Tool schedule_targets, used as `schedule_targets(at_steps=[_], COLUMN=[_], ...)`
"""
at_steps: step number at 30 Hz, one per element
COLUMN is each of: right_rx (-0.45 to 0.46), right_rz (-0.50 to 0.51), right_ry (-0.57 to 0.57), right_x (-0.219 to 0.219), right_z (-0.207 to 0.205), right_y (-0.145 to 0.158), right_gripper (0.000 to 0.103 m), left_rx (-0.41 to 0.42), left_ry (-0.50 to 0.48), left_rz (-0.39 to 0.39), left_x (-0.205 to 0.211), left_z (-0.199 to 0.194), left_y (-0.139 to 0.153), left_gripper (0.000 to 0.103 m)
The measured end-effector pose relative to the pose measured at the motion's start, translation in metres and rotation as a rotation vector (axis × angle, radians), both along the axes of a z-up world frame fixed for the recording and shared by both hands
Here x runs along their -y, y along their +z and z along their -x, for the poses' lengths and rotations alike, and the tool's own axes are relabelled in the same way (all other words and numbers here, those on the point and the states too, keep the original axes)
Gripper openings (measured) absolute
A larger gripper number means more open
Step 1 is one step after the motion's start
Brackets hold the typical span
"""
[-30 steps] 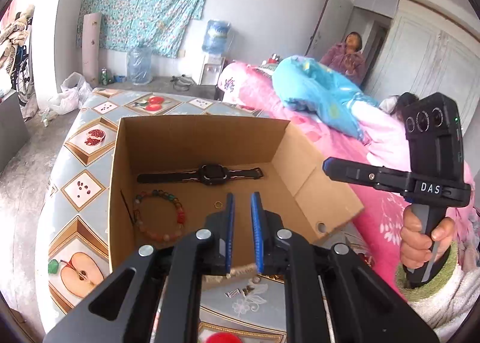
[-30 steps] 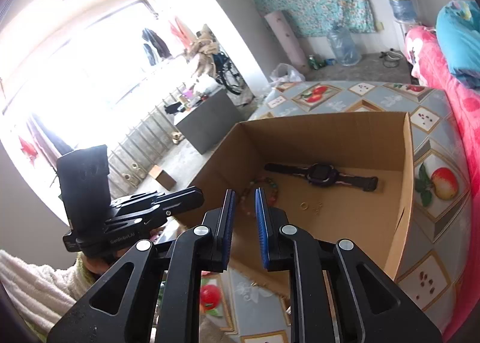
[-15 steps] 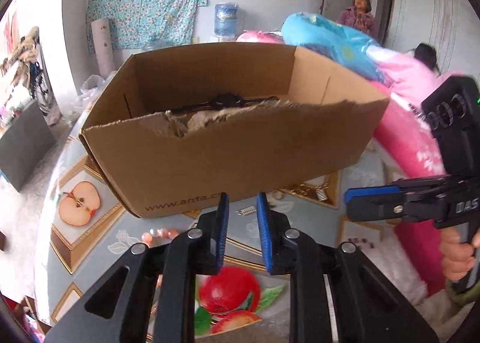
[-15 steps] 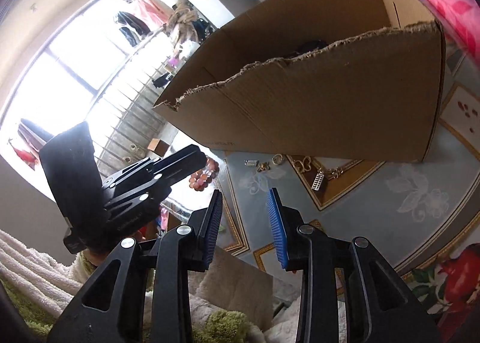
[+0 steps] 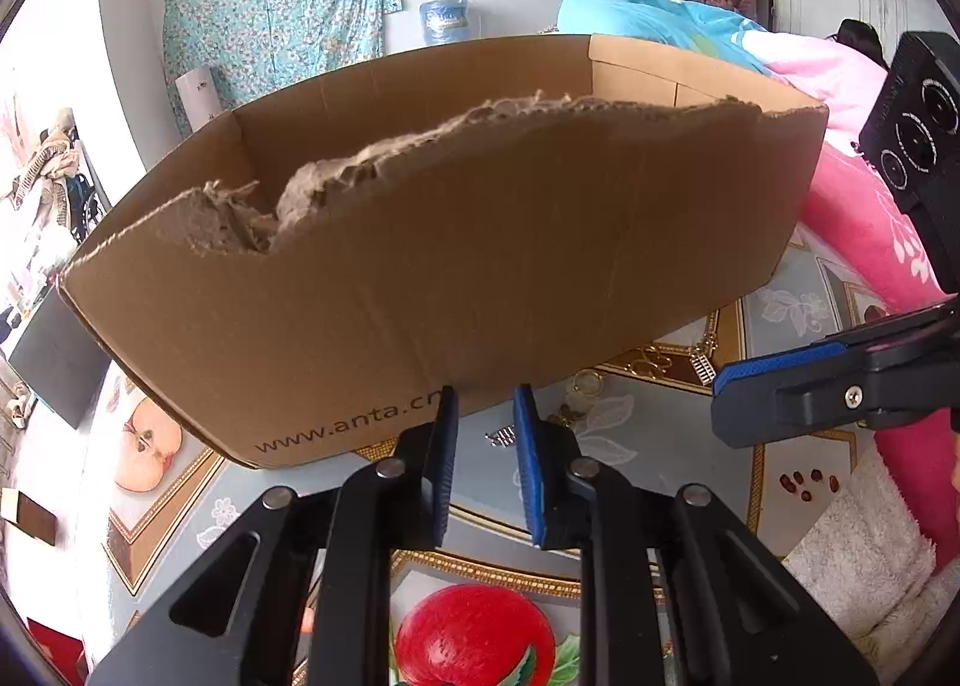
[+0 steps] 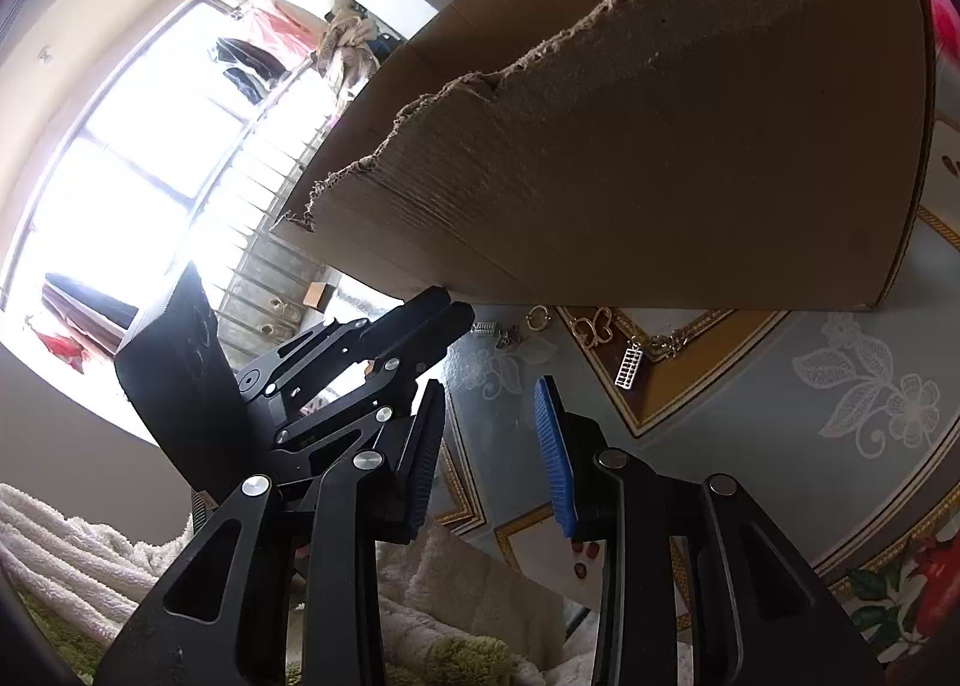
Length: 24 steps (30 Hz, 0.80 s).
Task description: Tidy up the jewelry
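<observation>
Both my grippers are hanging low before the cardboard box (image 5: 456, 266).
Small silver and gold jewelry pieces (image 6: 627, 368) are lying on the bench (image 6: 780, 434) against its torn wall; my left gripper (image 5: 483, 428) is gaping narrowly, my right gripper (image 6: 489, 434) wider than before, both empty.

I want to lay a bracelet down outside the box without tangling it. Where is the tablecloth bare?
Bare cloth lies right of the abacus charm, around the white lace flower print. It is crowded by the cardboard box front edge: butterfly pendant, ring and small charm there.
</observation>
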State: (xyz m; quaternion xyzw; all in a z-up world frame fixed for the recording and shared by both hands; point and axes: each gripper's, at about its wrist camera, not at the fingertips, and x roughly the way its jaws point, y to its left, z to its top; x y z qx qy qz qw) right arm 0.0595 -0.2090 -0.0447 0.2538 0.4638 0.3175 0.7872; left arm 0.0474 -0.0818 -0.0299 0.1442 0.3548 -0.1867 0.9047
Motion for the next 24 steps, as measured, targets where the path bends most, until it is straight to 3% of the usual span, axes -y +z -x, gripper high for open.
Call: schedule_targets(at_steps=[14,20,24], right_rx=[-0.008,0.0,-0.001], right_rz=[-0.01,-0.011,-0.013], right_ry=[0.021,0.023,0.02], right_x=[-0.023,-0.027,-0.028], right_z=[-0.007,-0.006,-0.007], right_y=[-0.007,-0.007,-0.007], right_gripper=[0.032,0.032,0.032], left_rx=[-0.004,-0.051,-0.071], left_ry=[0.0,0.002,-0.034], left_rz=[-0.127,-0.112,-0.048], left_x=[0.009,0.0,-0.005], left_z=[0.007,0.015,0.018], left_y=[-0.009,-0.009,-0.007], left_gripper=[0.016,0.015,0.013])
